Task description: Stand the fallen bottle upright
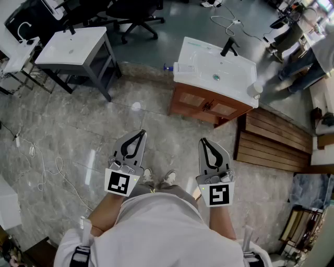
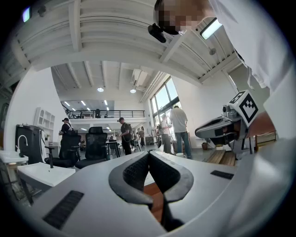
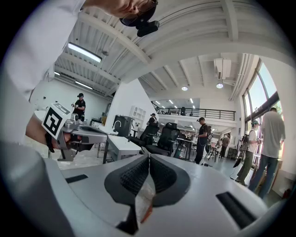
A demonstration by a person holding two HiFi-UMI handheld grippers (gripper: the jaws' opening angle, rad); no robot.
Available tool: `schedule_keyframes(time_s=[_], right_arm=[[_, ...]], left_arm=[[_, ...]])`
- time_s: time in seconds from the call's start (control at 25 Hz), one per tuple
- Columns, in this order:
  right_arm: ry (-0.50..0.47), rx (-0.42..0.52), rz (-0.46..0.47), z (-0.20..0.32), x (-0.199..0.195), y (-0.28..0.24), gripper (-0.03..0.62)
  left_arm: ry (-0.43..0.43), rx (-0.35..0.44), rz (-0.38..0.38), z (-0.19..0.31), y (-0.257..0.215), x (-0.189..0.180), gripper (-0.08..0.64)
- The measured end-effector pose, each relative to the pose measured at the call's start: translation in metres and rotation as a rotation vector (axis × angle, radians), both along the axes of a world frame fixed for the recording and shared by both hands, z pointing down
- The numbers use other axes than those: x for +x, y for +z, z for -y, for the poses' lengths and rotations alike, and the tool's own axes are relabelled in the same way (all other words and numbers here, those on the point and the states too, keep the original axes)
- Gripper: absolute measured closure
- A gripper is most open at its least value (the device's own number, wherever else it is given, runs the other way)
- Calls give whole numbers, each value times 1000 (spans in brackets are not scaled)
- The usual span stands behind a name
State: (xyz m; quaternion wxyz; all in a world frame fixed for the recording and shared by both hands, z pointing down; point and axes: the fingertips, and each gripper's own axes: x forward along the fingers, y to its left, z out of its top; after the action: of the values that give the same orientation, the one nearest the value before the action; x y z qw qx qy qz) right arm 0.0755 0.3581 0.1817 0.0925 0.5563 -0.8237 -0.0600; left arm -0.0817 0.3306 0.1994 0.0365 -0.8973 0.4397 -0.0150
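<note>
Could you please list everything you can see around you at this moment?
vanity: one, white basin on a brown cabinet, ahead right
white cylinder: one, on the vanity's right corner; can't tell what it is
sink table: one, white top, grey legs, upper left
office chair: at least one, black, top centre
decking: one, brown wood, right of the vanity
cable: one, white, on the floor at left
bystander: one, jeans, top right
shoes: two, pale, between the grippers
left gripper: grey, shut
right gripper: grey, shut
</note>
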Motion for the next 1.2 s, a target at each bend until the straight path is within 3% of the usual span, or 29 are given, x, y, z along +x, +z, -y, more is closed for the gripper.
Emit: schedule_keyframes(time_s=[0.4, 0.6, 0.76, 0.92, 1.2], right_arm=[[-9, -36, 11, -15, 36, 15, 551], [-36, -3, 15, -18, 62, 21, 549], [-66, 1, 33, -16, 60, 25, 549], [-83, -35, 5, -9, 60, 35, 549], [-38, -67, -4, 23, 72, 48, 549]], left_arm=[[-23, 18, 14, -13, -6, 31, 541], [-64, 16, 12, -24, 0, 50, 541], [-83, -1, 21, -25, 8, 50, 541], [-88, -8, 21, -15, 13, 52, 541], [-26, -13, -8, 32, 20, 68, 541]])
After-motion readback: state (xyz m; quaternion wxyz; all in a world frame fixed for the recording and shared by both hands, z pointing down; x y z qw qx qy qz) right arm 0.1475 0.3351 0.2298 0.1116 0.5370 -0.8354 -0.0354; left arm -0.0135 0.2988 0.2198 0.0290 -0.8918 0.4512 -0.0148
